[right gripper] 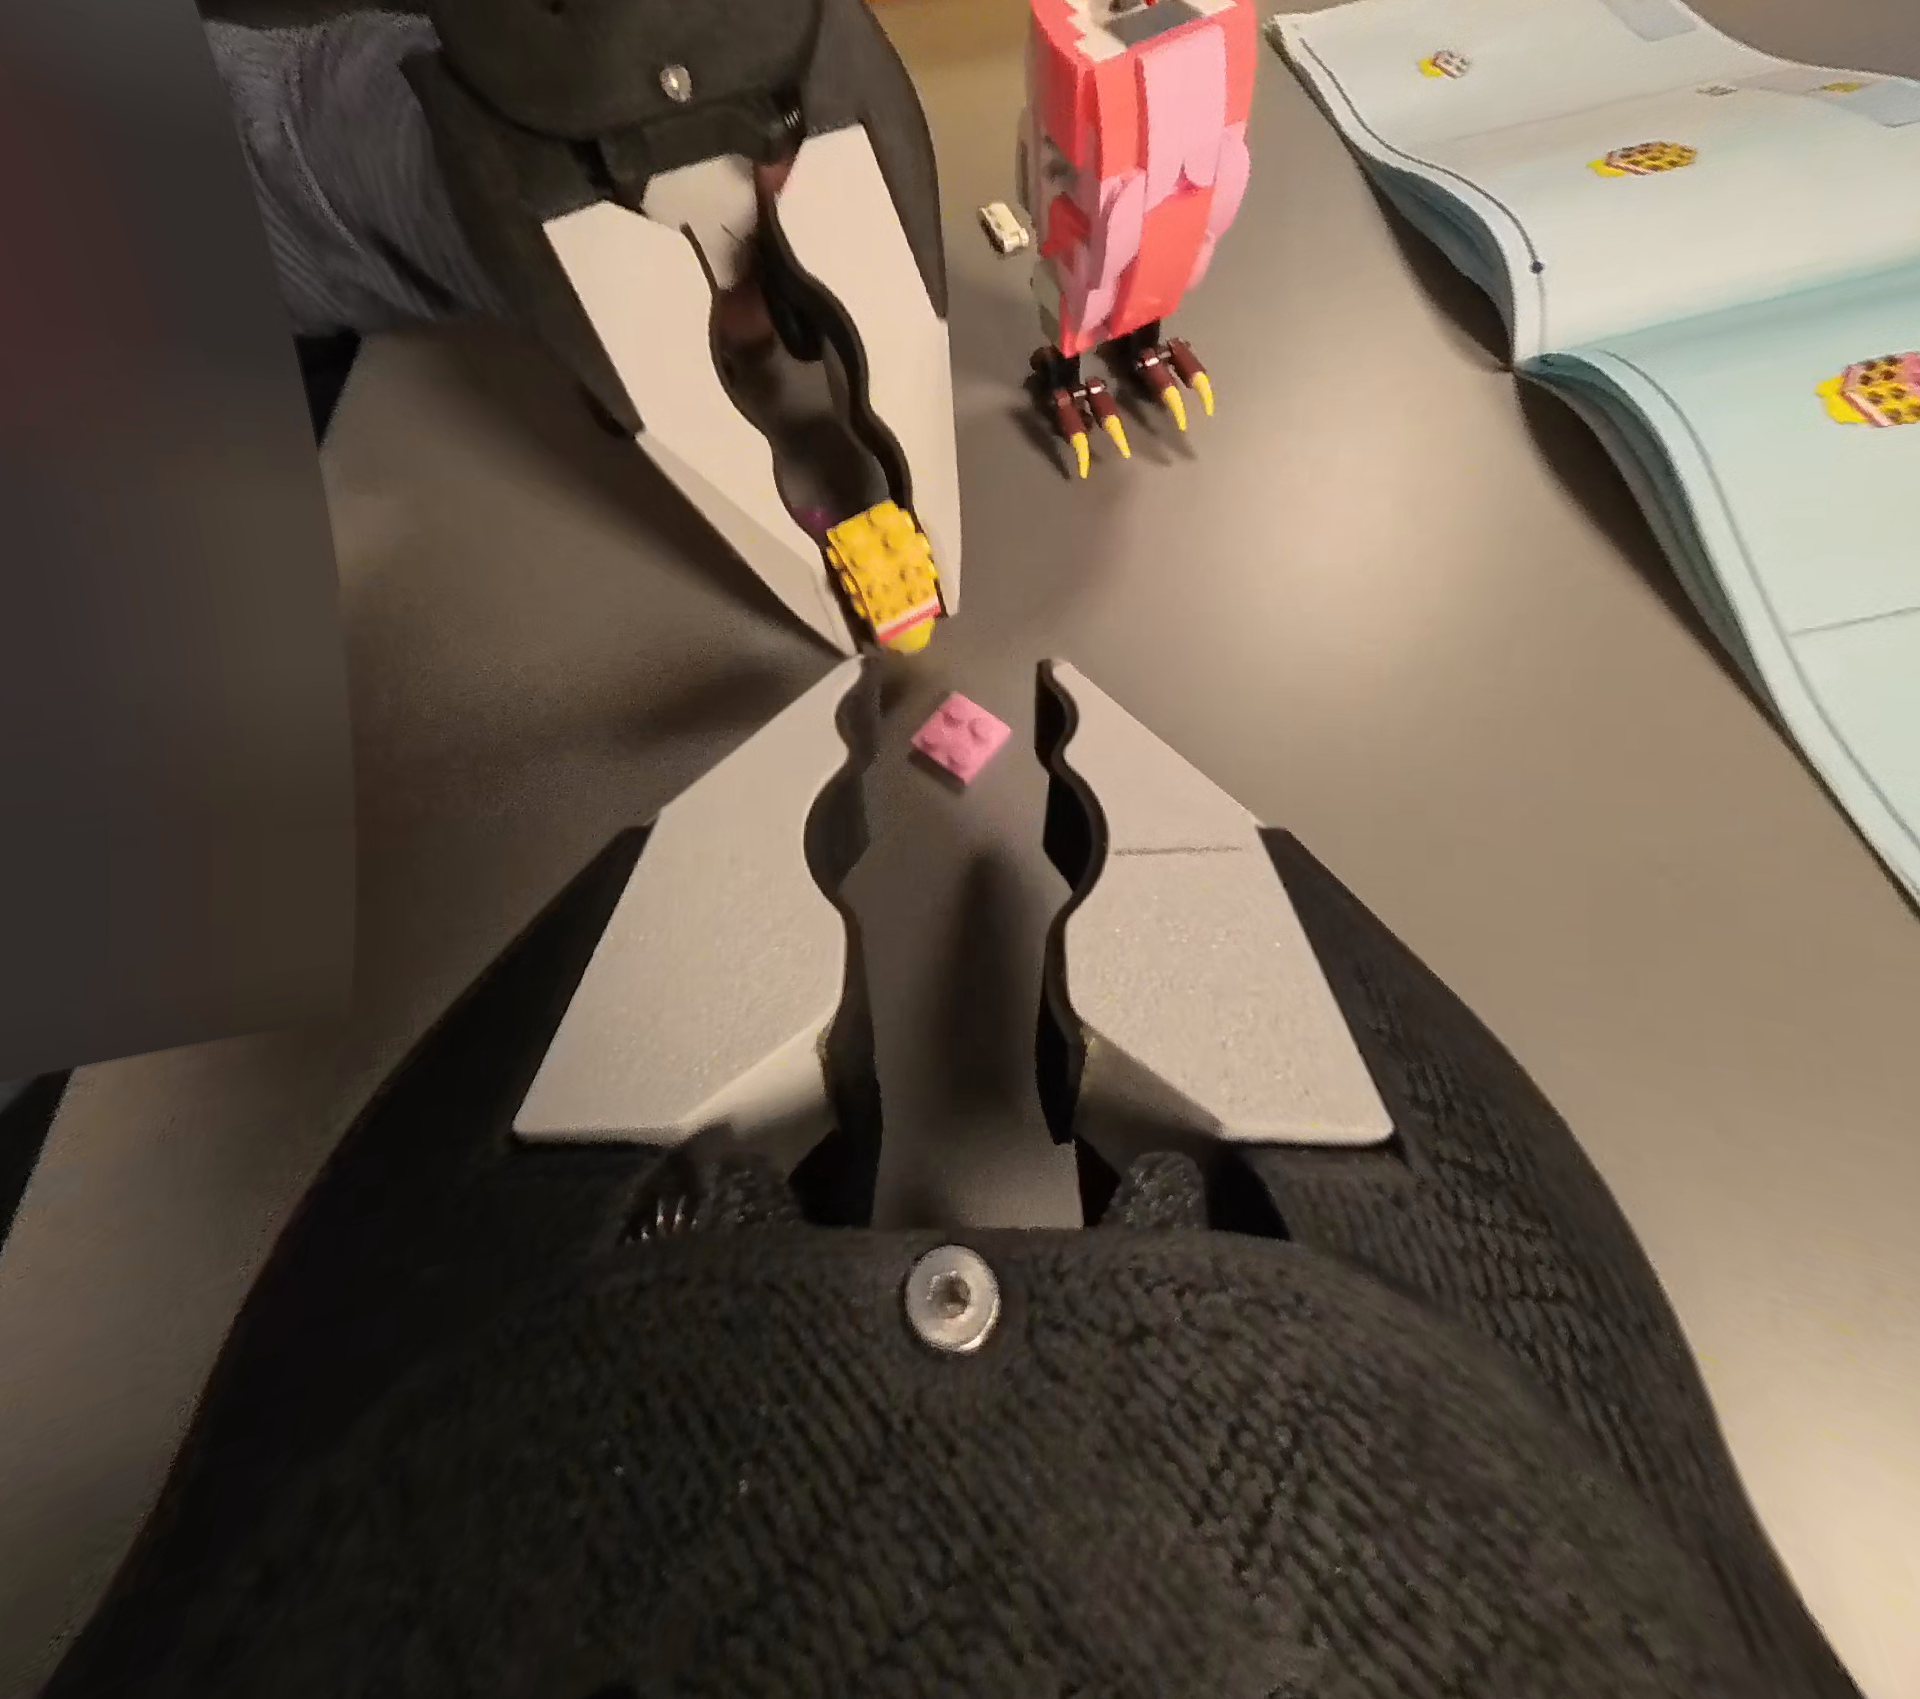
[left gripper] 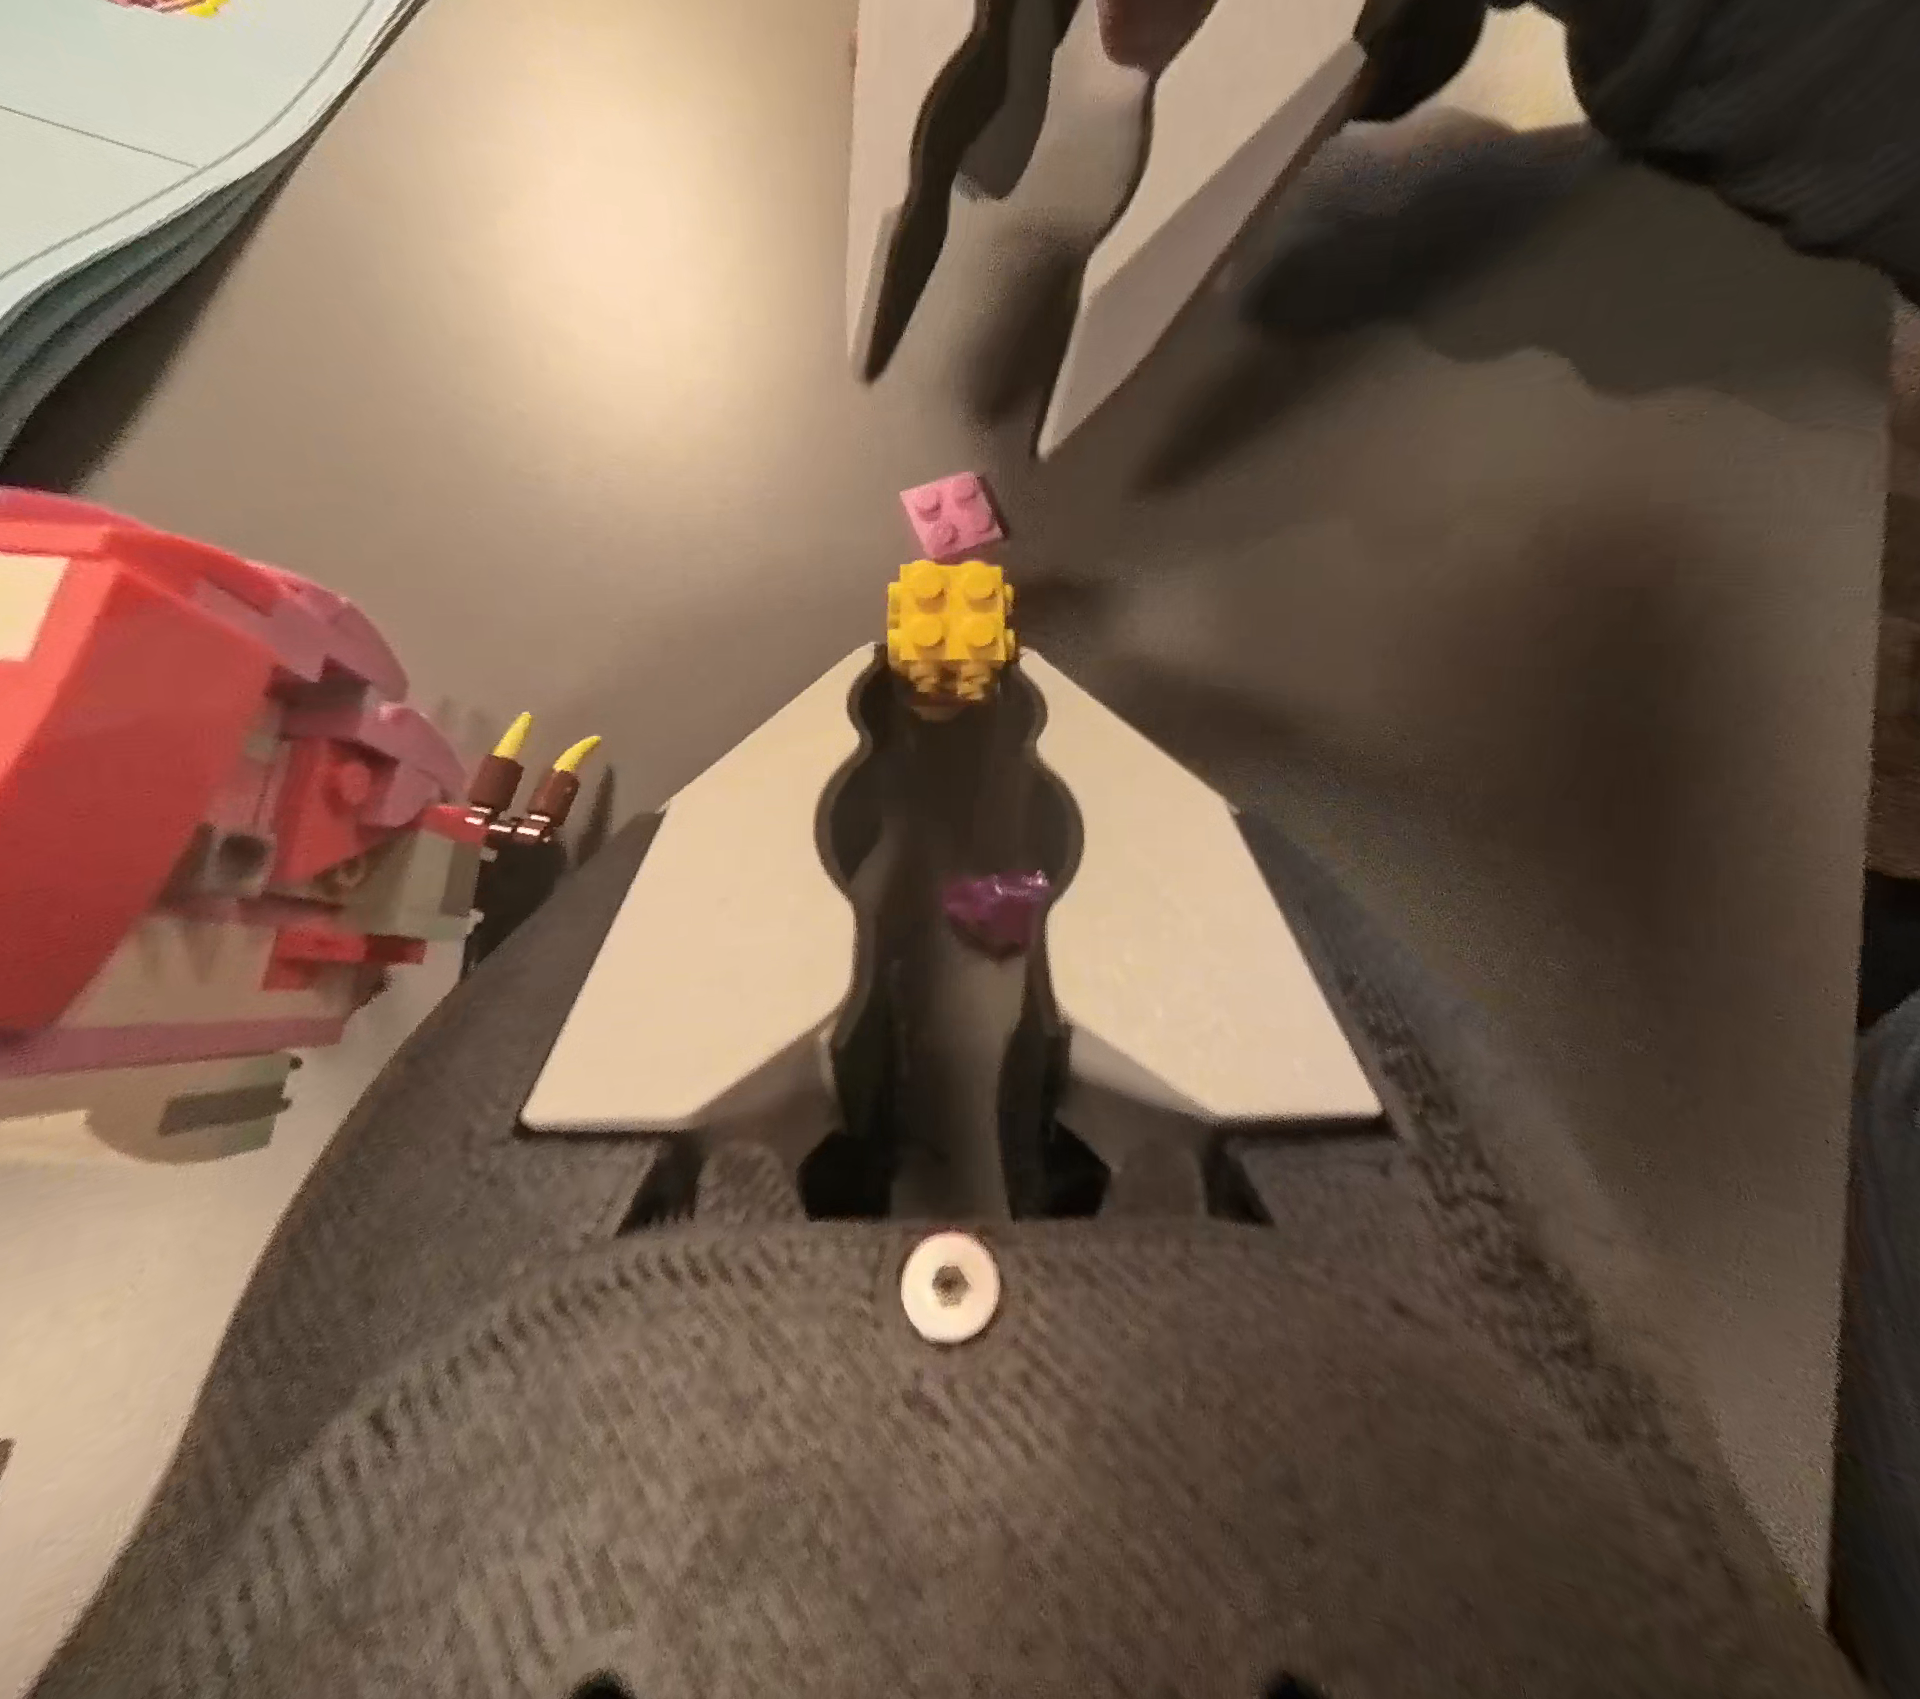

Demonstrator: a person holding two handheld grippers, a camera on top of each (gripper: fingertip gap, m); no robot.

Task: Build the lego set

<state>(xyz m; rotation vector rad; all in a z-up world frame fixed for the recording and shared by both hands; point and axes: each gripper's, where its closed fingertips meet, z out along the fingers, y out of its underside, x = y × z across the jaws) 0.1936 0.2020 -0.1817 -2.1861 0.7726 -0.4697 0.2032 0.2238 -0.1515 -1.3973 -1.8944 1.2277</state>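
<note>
Grip on the yellow brick cluster [left gripper: 951, 641] is at the fingertips of the left gripper [left gripper: 951, 673]: both pads press its sides, leaving the studded top face exposed. The right gripper [right gripper: 951, 683] stands with fingers parted around, not touching, a small pink plate [right gripper: 961, 735] lying flat on the grey table [right gripper: 1351, 610], just beside the cluster. A red-and-pink brick model [right gripper: 1138, 163] with yellow claws stands farther back; an open instruction booklet [right gripper: 1662, 299] lies toward the table's right edge.
</note>
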